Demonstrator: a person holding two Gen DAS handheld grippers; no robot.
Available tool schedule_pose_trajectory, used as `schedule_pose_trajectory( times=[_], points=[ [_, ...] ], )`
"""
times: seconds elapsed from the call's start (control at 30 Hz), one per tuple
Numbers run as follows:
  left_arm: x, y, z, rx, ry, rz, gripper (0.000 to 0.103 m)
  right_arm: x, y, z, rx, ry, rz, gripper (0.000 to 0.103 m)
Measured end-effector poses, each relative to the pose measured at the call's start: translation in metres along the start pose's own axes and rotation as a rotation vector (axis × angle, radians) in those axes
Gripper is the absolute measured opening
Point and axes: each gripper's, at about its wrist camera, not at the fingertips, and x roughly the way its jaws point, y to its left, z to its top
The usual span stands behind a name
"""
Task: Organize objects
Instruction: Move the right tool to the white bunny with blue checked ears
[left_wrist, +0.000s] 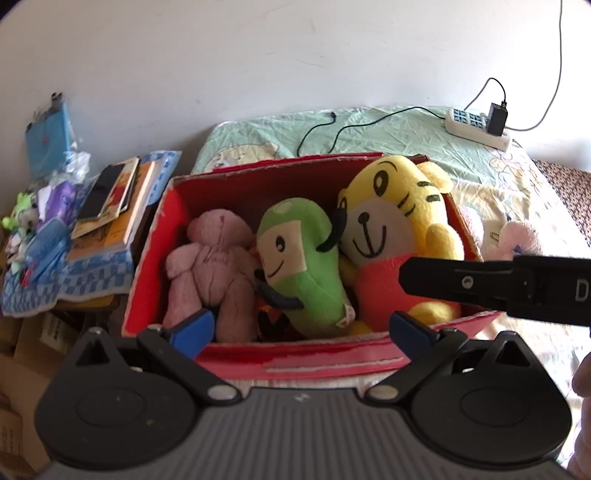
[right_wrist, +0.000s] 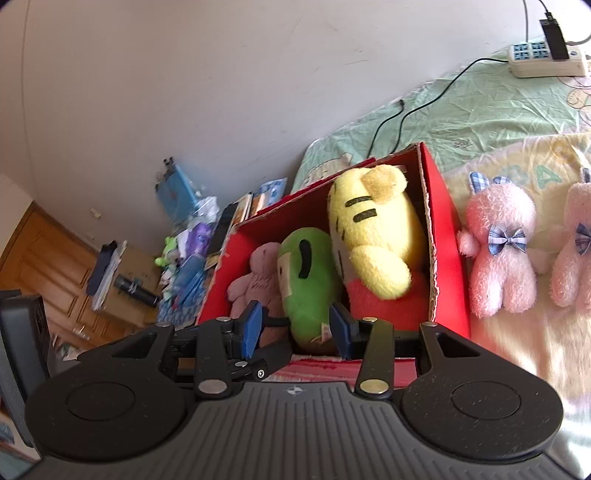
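A red cardboard box (left_wrist: 295, 360) (right_wrist: 448, 236) lies on the bed. It holds a dusty-pink bear (left_wrist: 210, 258) (right_wrist: 258, 280), a green plush (left_wrist: 303, 258) (right_wrist: 306, 280) and a yellow tiger (left_wrist: 391, 214) (right_wrist: 373, 229). My left gripper (left_wrist: 301, 332) is open wide at the box's near wall, with nothing between its blue pads. My right gripper (right_wrist: 295, 330) is open over the box's near edge. The green plush's lower end shows between its pads, but no contact is visible. Its black finger (left_wrist: 461, 282) crosses over the tiger. Two pink rabbits (right_wrist: 498, 251) (right_wrist: 576, 251) lie on the bed to the right of the box.
A white power strip (left_wrist: 476, 127) (right_wrist: 546, 61) with a charger and black cables (left_wrist: 351, 129) lies on the green sheet behind the box. To the left, books (left_wrist: 110, 206) sit on a blue checked cloth (left_wrist: 74, 284) amid small clutter. Wooden furniture (right_wrist: 55, 266) stands at far left.
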Motion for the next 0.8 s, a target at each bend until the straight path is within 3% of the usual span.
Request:
schedule_pose_trajectory(
  times=[0.47, 0.8],
  points=[
    [-0.017, -0.039, -0.025, -0.081, 0.035, 0.054, 0.101, -0.022, -0.017, -0.008, -0.059, 0.098, 0.083, 0.045],
    [-0.007, -0.076, -0.038, -0.082, 0.096, 0.042, 0.101, -0.034, -0.045, -0.015, -0.051, 0.156, 0.091, 0.045]
  ],
)
